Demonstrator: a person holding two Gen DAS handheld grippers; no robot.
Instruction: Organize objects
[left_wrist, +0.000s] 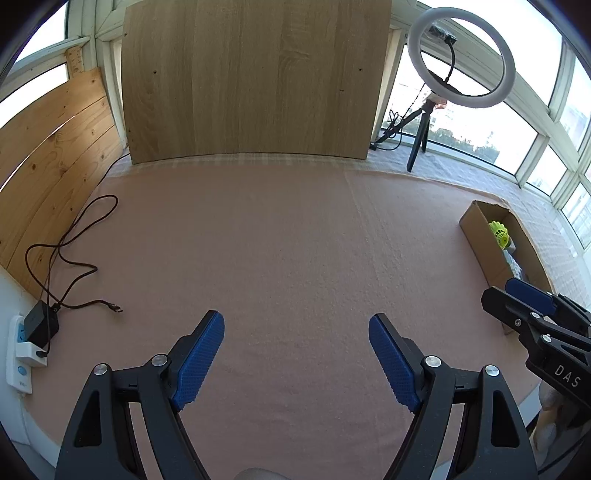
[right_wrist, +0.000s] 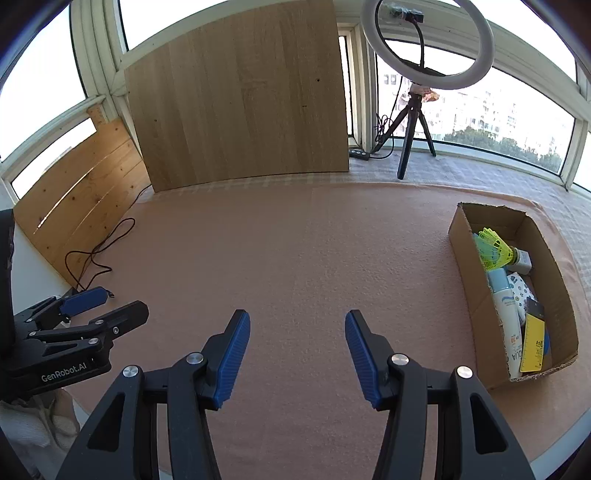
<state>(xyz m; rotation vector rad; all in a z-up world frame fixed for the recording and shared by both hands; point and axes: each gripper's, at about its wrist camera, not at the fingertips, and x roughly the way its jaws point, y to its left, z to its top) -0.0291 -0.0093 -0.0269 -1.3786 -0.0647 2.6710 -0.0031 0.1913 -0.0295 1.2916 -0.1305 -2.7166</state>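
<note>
A cardboard box (right_wrist: 554, 291) lies on the pink cloth (right_wrist: 303, 251) at the right. Inside it are a yellow-green shuttlecock (right_wrist: 493, 249), a white spray bottle (right_wrist: 508, 317), a yellow-and-black packet (right_wrist: 533, 338) and a patterned pouch (right_wrist: 521, 288). My right gripper (right_wrist: 297, 352) hovers over bare cloth left of the box, open with nothing between its blue pads. My left gripper (left_wrist: 295, 360) hangs over the cloth's middle, wide open and empty. The box (left_wrist: 480, 225) and shuttlecock (left_wrist: 498, 234) also show at the right of the left wrist view, partly behind the right gripper (left_wrist: 517, 302).
A wooden board (left_wrist: 255, 77) leans at the back, pine planks (left_wrist: 48, 162) at the left. A brown cable (left_wrist: 74, 240) runs from a black charger (left_wrist: 40, 325) in a white power strip (left_wrist: 18, 354). A ring light on a tripod (right_wrist: 428, 48) stands back right.
</note>
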